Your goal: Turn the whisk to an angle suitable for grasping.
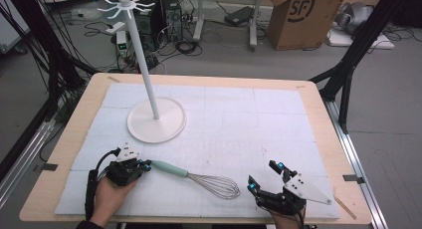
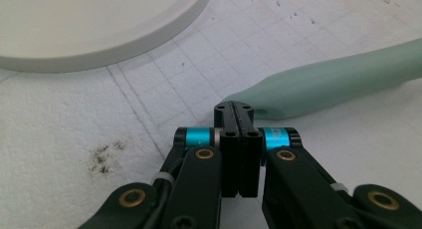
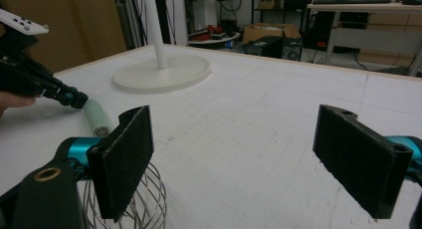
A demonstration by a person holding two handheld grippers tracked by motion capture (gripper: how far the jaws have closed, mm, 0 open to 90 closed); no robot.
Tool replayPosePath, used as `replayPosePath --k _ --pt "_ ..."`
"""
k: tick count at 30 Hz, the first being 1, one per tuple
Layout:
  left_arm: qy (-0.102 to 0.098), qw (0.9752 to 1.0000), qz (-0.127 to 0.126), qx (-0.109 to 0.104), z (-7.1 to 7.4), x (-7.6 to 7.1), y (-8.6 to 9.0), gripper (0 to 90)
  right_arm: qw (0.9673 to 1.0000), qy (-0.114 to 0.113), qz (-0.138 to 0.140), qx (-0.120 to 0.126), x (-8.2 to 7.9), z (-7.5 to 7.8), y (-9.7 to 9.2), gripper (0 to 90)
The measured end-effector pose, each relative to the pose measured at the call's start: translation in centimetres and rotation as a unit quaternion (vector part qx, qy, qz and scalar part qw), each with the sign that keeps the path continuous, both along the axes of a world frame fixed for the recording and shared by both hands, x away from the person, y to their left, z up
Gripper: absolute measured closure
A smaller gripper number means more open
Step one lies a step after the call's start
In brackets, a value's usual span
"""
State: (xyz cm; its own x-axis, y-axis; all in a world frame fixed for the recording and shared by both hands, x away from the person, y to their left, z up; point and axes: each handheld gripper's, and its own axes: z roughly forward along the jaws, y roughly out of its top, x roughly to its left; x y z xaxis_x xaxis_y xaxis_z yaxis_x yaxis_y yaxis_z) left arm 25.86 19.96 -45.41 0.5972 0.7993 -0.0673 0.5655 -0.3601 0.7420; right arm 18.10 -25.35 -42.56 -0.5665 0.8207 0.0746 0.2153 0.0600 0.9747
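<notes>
While the left tongs (image 1: 145, 164) sit pressed together at the tip of a mint-handled wire whisk (image 1: 199, 177) lying on the white-padded worktop (image 1: 278, 119), a white round-based hook stand (image 1: 155, 120) rises behind it; right tongs (image 1: 263, 175) gape beside the wire head.

One marking legible: the letters "SF", in dark print within a partial ring logo, on the side of the brown carton (image 1: 299, 17) standing on the floor beyond the bench, seen in the high view. No other text readable.
</notes>
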Motion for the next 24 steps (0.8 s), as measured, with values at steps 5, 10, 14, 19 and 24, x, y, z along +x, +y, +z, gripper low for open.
replayPosePath --k 5,10,14,19,24 --pt "-0.002 1.0 -0.005 0.0 0.0 -0.1 -0.2 89.7 1.0 0.0 0.0 0.0 0.0 0.0 0.0 14.9" --pt "-0.011 0.9997 0.011 -0.019 0.1 -0.2 0.3 79.6 1.0 0.002 -0.001 0.002 0.0 0.0 -0.1 14.9" --pt "-0.042 0.9972 0.029 -0.055 0.8 -1.0 1.7 89.8 1.0 0.002 -0.001 0.001 0.0 0.0 -0.1 14.9" --pt "-0.074 0.9882 0.048 -0.126 1.8 -2.8 4.2 89.8 1.0 0.002 -0.003 0.001 0.0 -0.1 -0.1 14.9" --pt "-0.113 0.9725 0.052 -0.197 2.9 -5.4 6.2 88.8 1.0 0.002 -0.002 -0.001 0.1 -0.1 0.1 14.9"
